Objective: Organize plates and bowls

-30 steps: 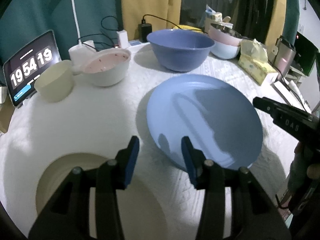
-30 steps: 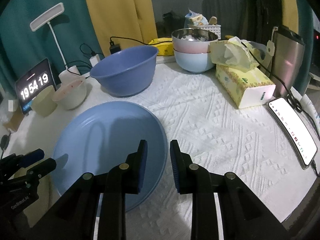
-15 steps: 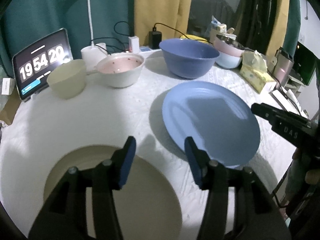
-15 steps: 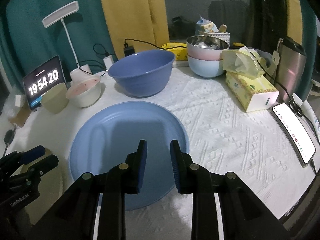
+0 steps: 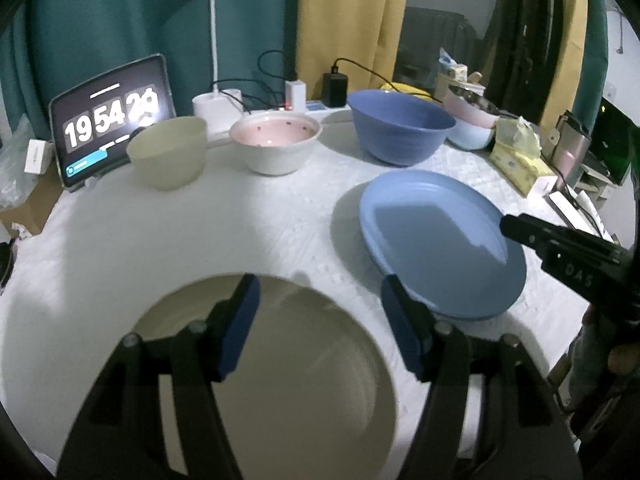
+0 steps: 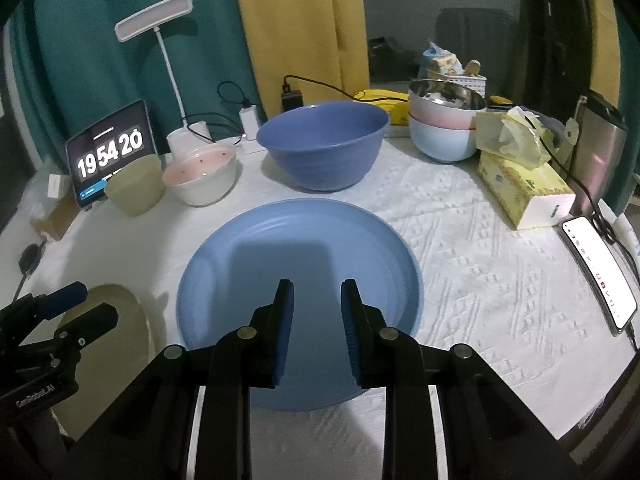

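The blue plate (image 6: 300, 264) is seen flat on the tablecloth (image 6: 480, 240) beside the beige plate (image 5: 280, 380); both are judged stiff, light and slippery, best pinched at the rim; the left gripper (image 5: 320, 312) is opening, empty; the right gripper (image 6: 316, 312) is held narrowly apart, empty.

Tablet clock (image 6: 110, 151), desk lamp (image 6: 154, 16), tissue box (image 6: 524, 188), phone (image 6: 600, 276)

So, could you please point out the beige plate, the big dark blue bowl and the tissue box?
beige plate (image 5: 320, 360): left wrist view, its flat centre.
big dark blue bowl (image 6: 324, 160): right wrist view, its outer wall.
tissue box (image 6: 524, 188): right wrist view, its side.
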